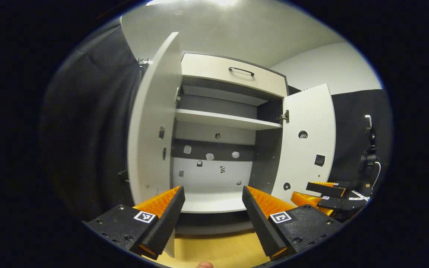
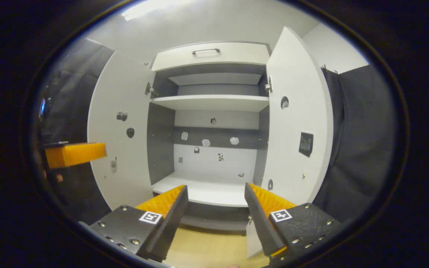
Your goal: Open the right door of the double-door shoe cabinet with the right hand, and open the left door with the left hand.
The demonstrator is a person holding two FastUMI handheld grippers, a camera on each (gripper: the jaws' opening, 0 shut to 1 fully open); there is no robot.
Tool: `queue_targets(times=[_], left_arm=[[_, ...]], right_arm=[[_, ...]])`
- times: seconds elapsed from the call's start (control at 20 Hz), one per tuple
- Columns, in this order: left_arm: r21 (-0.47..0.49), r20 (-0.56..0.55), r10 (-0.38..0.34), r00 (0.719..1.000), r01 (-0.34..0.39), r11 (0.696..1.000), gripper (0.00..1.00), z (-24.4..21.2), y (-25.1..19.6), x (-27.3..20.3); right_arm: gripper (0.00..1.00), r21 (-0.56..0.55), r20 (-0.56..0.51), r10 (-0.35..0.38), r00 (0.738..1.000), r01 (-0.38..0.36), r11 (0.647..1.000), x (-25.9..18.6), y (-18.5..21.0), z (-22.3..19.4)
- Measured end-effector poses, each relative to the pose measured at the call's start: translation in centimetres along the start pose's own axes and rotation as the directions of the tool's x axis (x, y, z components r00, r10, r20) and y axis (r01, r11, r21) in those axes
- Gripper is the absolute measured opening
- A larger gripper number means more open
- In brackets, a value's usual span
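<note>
Left gripper (image 1: 213, 208): my ribbed wedge fingers spread wide, holding nothing.
Right gripper (image 2: 216, 206): likewise wide.
Shoe cabinet (image 2: 210, 102) ahead: smooth flat doors swung out.

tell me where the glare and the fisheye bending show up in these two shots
Left gripper view: ceiling light blows out at the top edge; the left door bows strongly. Right gripper view: a glare patch at upper left; both doors curve outward, the right door most. Cabinet interior evenly lit and sharp in both.
</note>
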State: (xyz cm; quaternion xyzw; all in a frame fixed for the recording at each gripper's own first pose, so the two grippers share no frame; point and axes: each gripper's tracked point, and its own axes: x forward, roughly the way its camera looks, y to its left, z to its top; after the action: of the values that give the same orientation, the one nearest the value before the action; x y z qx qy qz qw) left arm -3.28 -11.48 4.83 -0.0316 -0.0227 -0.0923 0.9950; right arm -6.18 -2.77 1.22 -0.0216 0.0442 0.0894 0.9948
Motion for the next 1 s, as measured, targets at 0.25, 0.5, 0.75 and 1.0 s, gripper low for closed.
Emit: queue_targets(times=[0.25,0.5,0.75,1.0], left_arm=[[0.025,0.014,0.026,1.000,-0.027,0.999,0.96,-0.3,-0.9,3.1],[0.017,0.002,0.001,1.000,-0.001,1.000,1.00,-1.0,-1.7,4.1],[0.036,0.014,-0.022,1.000,0.021,0.999,0.96,-0.7,-1.9,4.3],[0.040,0.013,-0.027,1.000,0.027,0.999,0.95,-0.7,-1.3,4.6]], right_arm=[[0.99,0.029,0.045,-0.012,0.999,0.010,1.000,0.9,0.8,2.2],[0.94,0.057,0.085,-0.030,0.996,0.025,0.998,1.0,0.7,3.5],[0.96,0.073,0.106,-0.032,0.994,0.024,0.997,1.2,1.4,3.8],[0.96,0.070,0.112,-0.044,0.993,0.036,0.997,1.2,1.7,3.7]])
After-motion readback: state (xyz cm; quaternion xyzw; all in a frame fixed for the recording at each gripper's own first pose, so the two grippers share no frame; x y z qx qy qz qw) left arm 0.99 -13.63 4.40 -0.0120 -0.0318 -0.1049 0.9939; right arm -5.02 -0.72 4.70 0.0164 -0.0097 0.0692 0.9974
